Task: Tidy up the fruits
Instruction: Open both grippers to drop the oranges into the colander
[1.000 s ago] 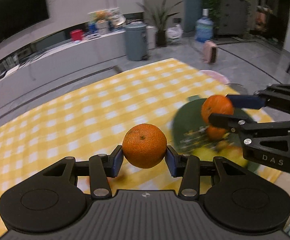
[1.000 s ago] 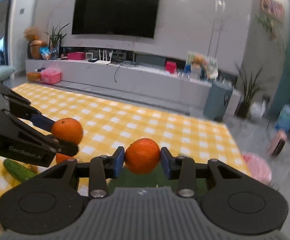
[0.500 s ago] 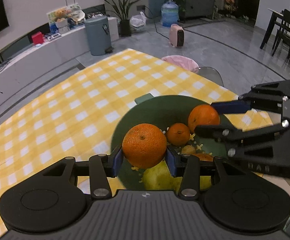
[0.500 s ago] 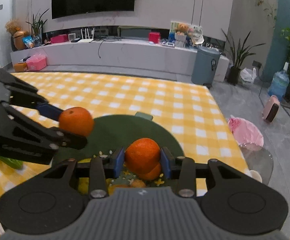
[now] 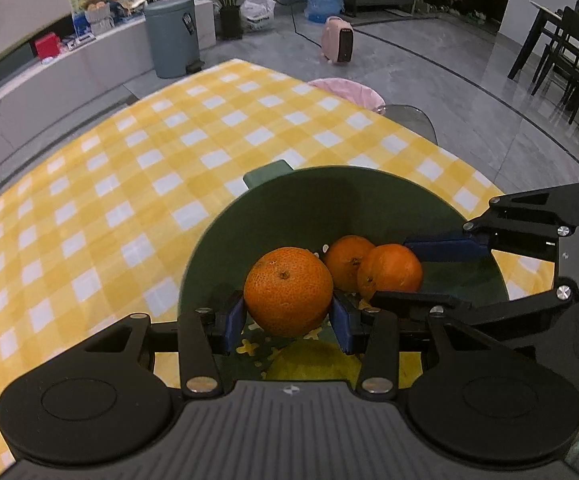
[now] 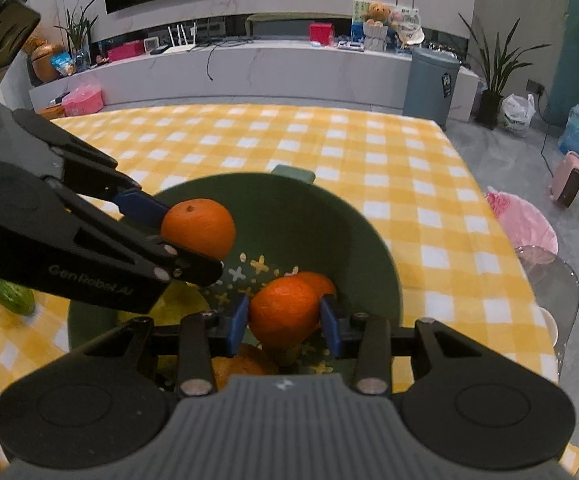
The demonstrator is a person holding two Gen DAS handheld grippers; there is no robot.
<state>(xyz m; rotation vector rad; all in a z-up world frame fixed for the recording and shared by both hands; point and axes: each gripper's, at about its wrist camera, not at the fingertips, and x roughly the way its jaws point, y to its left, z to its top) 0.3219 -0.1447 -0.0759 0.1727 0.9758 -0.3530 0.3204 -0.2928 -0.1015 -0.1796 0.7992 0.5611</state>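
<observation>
My left gripper (image 5: pixel 288 316) is shut on a large orange (image 5: pixel 288 292), hanging just above the inside of a dark green bowl (image 5: pixel 329 174). My right gripper (image 6: pixel 283 326) is shut on a smaller orange (image 6: pixel 283 312), also low over the bowl (image 6: pixel 353 216). In the left wrist view the right gripper (image 5: pixel 397 272) comes in from the right with its orange (image 5: pixel 389 270) beside a loose orange (image 5: pixel 347 258) in the bowl. In the right wrist view the left gripper (image 6: pixel 189 240) enters from the left, carrying its orange (image 6: pixel 198 227).
The bowl also holds a yellow fruit (image 5: pixel 313 358) and another orange (image 6: pixel 237 364). A green cucumber (image 6: pixel 11 300) lies on the yellow checked tablecloth (image 5: pixel 129 184) left of the bowl. A pink-cushioned chair (image 6: pixel 525 220) stands past the table's right edge.
Both grippers have come down and tipped forward over the green bowl, each still holding its orange. The left gripper swung right, from over the bare cloth to above the bowl.
</observation>
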